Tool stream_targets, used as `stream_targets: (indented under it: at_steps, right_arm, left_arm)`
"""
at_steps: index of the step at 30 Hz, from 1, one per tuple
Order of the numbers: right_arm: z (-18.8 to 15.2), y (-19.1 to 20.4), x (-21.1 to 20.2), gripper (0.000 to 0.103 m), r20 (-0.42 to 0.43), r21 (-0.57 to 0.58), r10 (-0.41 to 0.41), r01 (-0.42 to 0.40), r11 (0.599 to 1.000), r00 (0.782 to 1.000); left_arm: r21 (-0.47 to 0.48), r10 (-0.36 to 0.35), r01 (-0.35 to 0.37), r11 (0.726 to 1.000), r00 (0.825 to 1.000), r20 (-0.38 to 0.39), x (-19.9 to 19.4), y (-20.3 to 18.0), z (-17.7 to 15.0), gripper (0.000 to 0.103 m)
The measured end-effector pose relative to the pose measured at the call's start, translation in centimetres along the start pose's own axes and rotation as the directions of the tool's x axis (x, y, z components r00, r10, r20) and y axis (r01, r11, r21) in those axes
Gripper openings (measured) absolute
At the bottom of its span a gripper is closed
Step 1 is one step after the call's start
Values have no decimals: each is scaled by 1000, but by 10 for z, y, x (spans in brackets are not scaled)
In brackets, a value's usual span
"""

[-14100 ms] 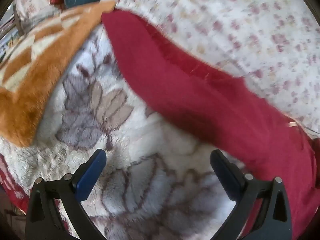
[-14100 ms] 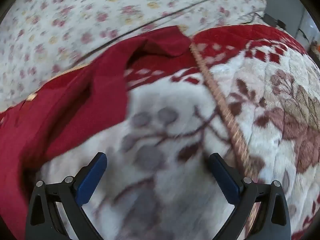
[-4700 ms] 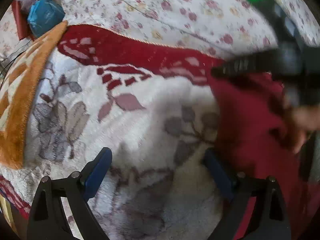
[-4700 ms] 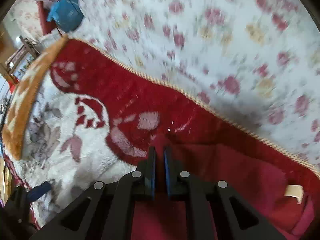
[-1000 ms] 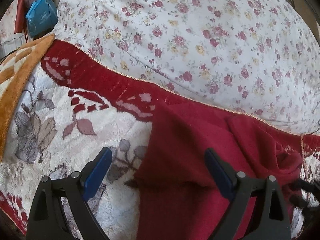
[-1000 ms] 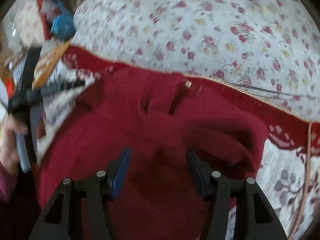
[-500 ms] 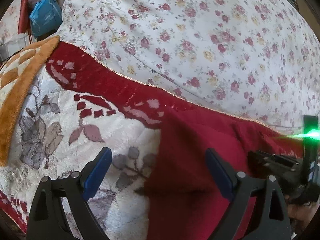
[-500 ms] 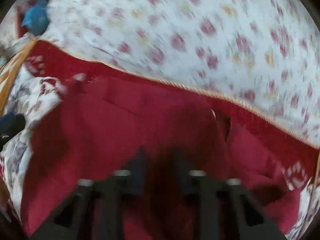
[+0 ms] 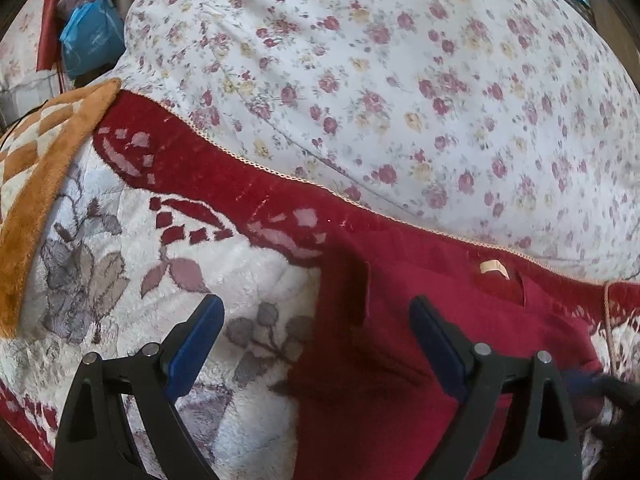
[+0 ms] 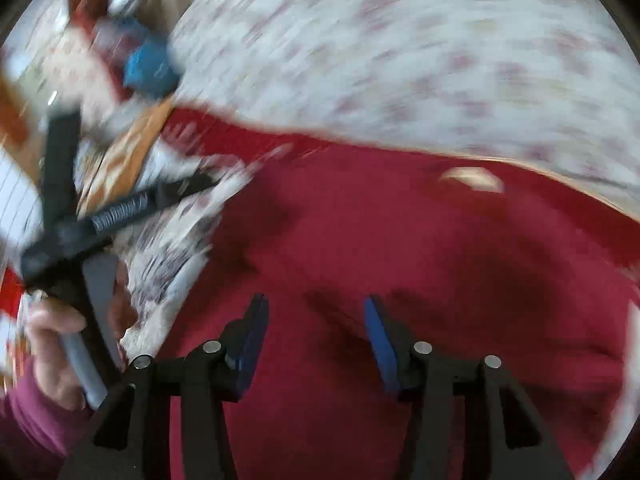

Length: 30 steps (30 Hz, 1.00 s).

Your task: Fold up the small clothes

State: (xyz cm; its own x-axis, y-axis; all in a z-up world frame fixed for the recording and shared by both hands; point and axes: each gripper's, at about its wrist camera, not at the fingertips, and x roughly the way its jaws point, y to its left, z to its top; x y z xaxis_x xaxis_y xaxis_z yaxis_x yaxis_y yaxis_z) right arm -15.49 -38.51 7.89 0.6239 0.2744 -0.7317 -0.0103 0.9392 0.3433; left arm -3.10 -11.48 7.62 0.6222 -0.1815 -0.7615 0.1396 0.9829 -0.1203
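Observation:
A dark red garment [image 9: 400, 364] lies partly folded on the plush blanket, its neck label [image 9: 493, 268] showing near the far edge. My left gripper [image 9: 312, 344] is open and empty, held just above the garment's left edge. My right gripper [image 10: 316, 340] is open, over the middle of the same garment [image 10: 400, 248], with nothing between its pads. The right wrist view is blurred by motion. The left gripper's body and the hand holding it show at the left of that view.
A white plush blanket [image 9: 120, 272] with a red border and leaf pattern lies under the garment. A floral quilt [image 9: 380, 80] rises behind it. An orange checked blanket [image 9: 36, 168] lies at the left. A blue bag [image 9: 90, 40] sits at the far left.
The right gripper has opened and pulled back over the garment. The garment now lies flatter with its label showing. The left gripper has stayed open and shifted slightly.

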Motion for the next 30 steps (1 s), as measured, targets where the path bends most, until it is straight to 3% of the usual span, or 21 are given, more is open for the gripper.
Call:
stream_targets:
  at_steps: [1, 2, 5, 7, 9, 10, 11, 12, 13, 15, 17, 21, 23, 25, 28, 30]
  right_arm:
    - [-2, -27, -22, 80, 46, 70, -76, 73, 995, 996]
    - [-5, -48, -34, 86, 65, 125, -145, 136, 983, 987]
    - [-8, -109, -37, 86, -11, 287, -302, 292, 912, 953]
    - [-15, -144, -23, 85, -49, 377, -273, 272, 886, 961]
    - [-20, -165, -9, 62, -75, 437, -191, 204, 876, 979]
    - [-20, -168, -4, 37, -70, 439, -143, 159, 884, 987]
    - [-16, -164, -8, 22, -53, 399, -175, 182, 899, 983]
    - [-12, -156, -15, 17, -29, 338, -217, 214, 916, 976]
    - [-10, -150, -23, 16, 5, 280, -262, 251, 927, 965]
    - [-6, -153, -20, 16, 6, 265, -352, 338, 903, 936]
    - [-12, -164, -14, 16, -48, 282, -344, 343, 896, 938]
    - [-19, -152, -40, 23, 15, 314, -302, 283, 907, 953]
    - [-24, -132, -49, 38, 18, 248, -273, 260, 933, 962]
    - [-32, -116, -41, 39, -35, 161, -270, 272, 949, 962]
    - [-59, -110, -42, 30, -109, 44, -369, 375, 926, 923]
    - [-75, -116, -54, 30, -123, 70, -340, 350, 934, 932]
  left_arm:
    - [3, 0, 0, 1000, 1000, 1, 1, -2, -1, 93]
    - [5, 0, 0, 1000, 1000, -1, 2, -3, -1, 93]
    - [24, 17, -16, 1000, 999, -33, 14, -10, -6, 93]
    - [44, 36, -33, 998, 997, -73, 27, -16, -14, 93]
    - [74, 46, -38, 997, 994, -104, 36, -22, -21, 93]
    - [105, 68, -56, 993, 991, -114, 40, -27, -25, 93]
    - [125, 86, -72, 990, 990, -114, 42, -30, -28, 93]
    - [142, 97, -81, 987, 989, -109, 42, -33, -29, 93]
    - [160, 98, -82, 984, 990, -98, 40, -35, -29, 93]
    - [175, 90, -72, 982, 991, -98, 40, -39, -30, 93]
    - [179, 95, -75, 981, 990, -108, 43, -40, -32, 93]
    - [176, 94, -73, 982, 989, -112, 43, -39, -33, 93]
    - [165, 89, -68, 984, 989, -119, 45, -38, -32, 93]
    - [163, 89, -68, 984, 989, -121, 46, -38, -32, 93]
    - [162, 92, -72, 984, 989, -118, 45, -37, -33, 95]
    - [158, 88, -68, 985, 989, -120, 45, -35, -33, 95]
